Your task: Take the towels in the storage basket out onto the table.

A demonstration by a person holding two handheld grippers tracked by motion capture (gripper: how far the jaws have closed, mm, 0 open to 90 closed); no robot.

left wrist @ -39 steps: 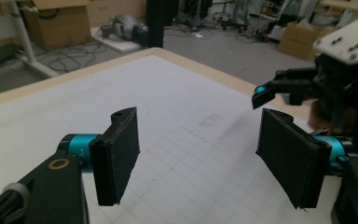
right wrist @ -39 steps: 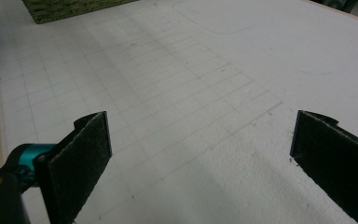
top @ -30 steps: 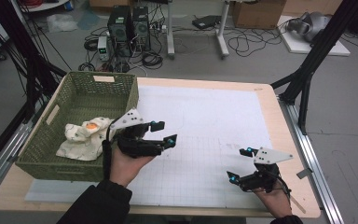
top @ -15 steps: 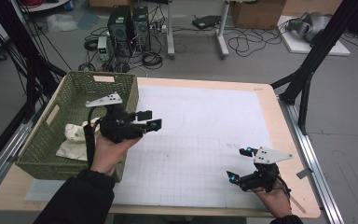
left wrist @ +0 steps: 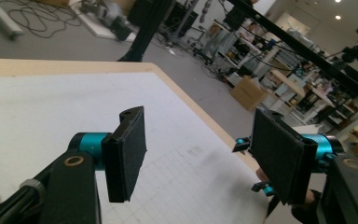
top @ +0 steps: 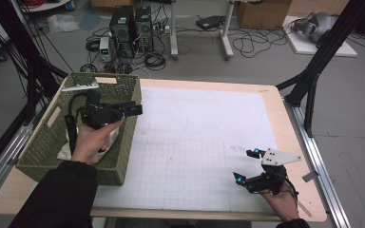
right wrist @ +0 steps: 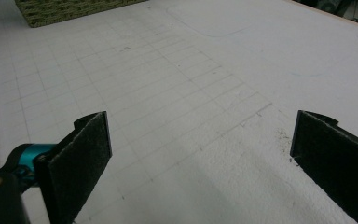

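Over the green woven basket (top: 43,147) at the table's left edge, left gripper (top: 134,109) held wide with nothing between the jaws; right gripper (top: 246,165) low at the near right, likewise wide and bare. Pale cloth (top: 66,149) down in the basket, under the left hand. Likely trouble: cable catching the basket rim, or a jaw snagging the weave. Underneath, white gridded mat (top: 195,137) on a wooden tabletop (top: 285,118); beyond, grey floor, computer towers (top: 132,23), loose cables, cardboard boxes.

A green woven basket (top: 43,147) sits at the tabletop's (top: 209,133) nine o'clock side, long axis running toward twelve. Inside it lies a crumpled white cloth (top: 67,148), mostly hidden under the left hand (top: 92,142), at the basket's six o'clock end. A pale tag shows on its outer wall.
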